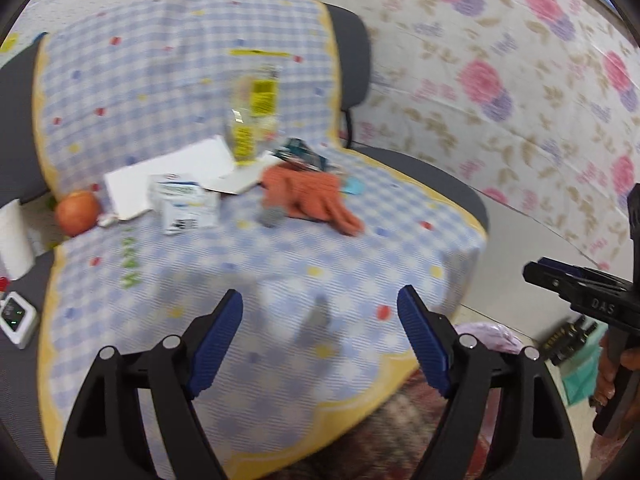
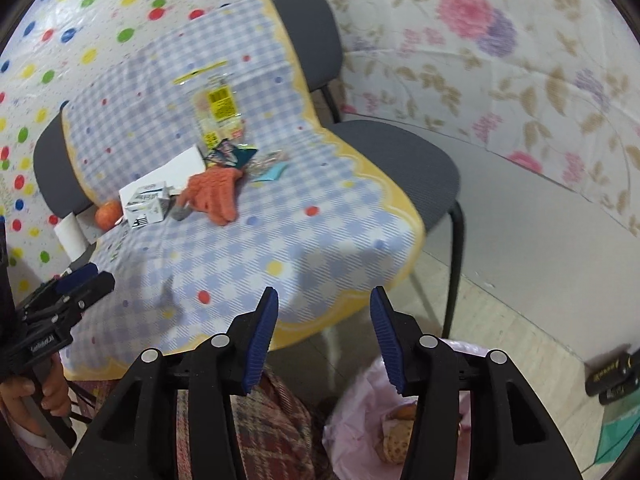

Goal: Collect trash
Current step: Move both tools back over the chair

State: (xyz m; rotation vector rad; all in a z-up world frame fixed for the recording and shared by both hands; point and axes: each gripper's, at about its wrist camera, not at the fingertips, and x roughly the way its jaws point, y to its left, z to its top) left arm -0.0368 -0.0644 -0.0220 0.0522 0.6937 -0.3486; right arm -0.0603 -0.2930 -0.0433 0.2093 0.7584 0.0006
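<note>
Both grippers — left (image 1: 320, 312) and right (image 2: 324, 320) — hung empty, jaws apart, over the chair's (image 2: 392, 148) front edge. The litter (image 2: 224, 156) lay at twelve o'clock; the bag (image 2: 360, 408) waited at six — handy for dropping.

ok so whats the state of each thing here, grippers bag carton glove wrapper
left gripper: open, empty, over the cloth
right gripper: open, empty, past the seat's front edge
pink trash bag: open-mouthed on the floor, some rubbish already inside
small carton: on the seat, whether crushed unclear
orange glove: lying flat, limp
clear wrapper: leaning on the backrest
apple: whole, at the seat's edge
</note>
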